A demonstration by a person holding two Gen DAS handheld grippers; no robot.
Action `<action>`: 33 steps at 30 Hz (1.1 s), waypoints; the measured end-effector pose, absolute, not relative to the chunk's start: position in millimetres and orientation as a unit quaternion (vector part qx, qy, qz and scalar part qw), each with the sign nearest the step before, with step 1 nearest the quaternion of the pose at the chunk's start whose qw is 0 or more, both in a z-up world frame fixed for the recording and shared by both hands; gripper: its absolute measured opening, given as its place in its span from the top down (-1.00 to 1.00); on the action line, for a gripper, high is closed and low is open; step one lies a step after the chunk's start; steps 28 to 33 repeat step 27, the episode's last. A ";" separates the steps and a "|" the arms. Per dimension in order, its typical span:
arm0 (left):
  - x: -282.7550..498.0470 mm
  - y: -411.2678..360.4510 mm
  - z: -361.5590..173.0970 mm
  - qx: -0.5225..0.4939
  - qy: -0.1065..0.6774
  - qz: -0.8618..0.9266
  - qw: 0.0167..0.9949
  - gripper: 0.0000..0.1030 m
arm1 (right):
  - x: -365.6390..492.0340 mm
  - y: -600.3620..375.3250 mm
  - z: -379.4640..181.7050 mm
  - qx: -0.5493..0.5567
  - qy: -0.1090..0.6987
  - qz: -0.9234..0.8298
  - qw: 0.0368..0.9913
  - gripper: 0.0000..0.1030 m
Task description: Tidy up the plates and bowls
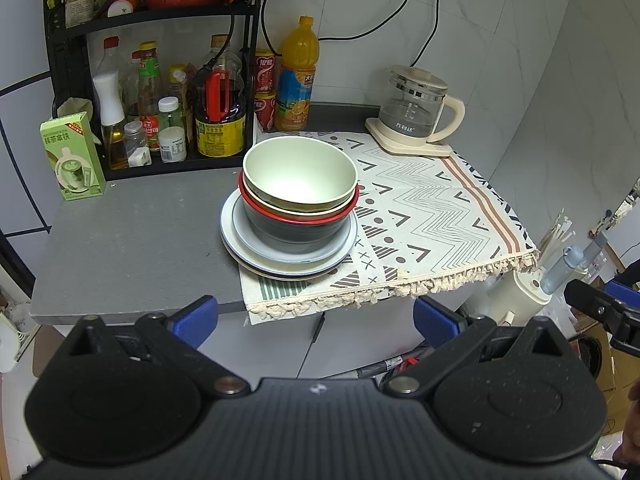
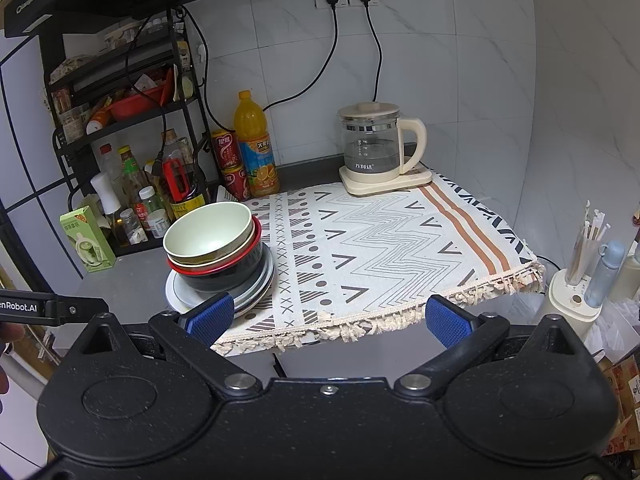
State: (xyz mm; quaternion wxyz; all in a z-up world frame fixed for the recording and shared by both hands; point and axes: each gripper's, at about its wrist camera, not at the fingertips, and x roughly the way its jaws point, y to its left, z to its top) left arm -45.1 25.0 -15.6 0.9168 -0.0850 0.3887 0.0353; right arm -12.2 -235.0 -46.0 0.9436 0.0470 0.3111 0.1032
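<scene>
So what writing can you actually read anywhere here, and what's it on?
"enRobot.AI", cut off at the frame edge: left gripper arm.
"万利达": glass kettle.
"抹茶拿铁": green carton.
"大" only: orange juice bottle.
Range hood brand, cans and sauce labels: too blurred.

The left gripper (image 1: 316, 320) has a matte black, speckled body with a ribbed centre panel, a round raised disc at 7 and 5 o'clock, and silver pivot rivets on angled black link arms. Its fingertips (image 1: 198, 318) carry blue, finely textured pads. The right gripper (image 2: 328, 320) is built alike, with blue pads (image 2: 446, 320), silver rivets and a centre screw. At 9 o'clock a black bar bears white "enRobot.AI" lettering.
</scene>
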 end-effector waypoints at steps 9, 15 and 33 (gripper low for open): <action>-43.4 25.2 -16.4 -0.084 0.389 0.030 0.917 -0.99 | -9.9 -234.3 -45.9 0.047 0.308 0.101 0.945 -0.99; -40.5 21.8 -17.5 -0.082 0.390 0.024 0.917 -0.99 | -11.0 -233.3 -48.3 0.045 0.312 0.098 0.944 -0.99; -37.7 17.3 -21.1 -0.079 0.399 0.023 0.913 -0.99 | -11.8 -237.8 -53.0 0.053 0.323 0.090 0.941 -0.99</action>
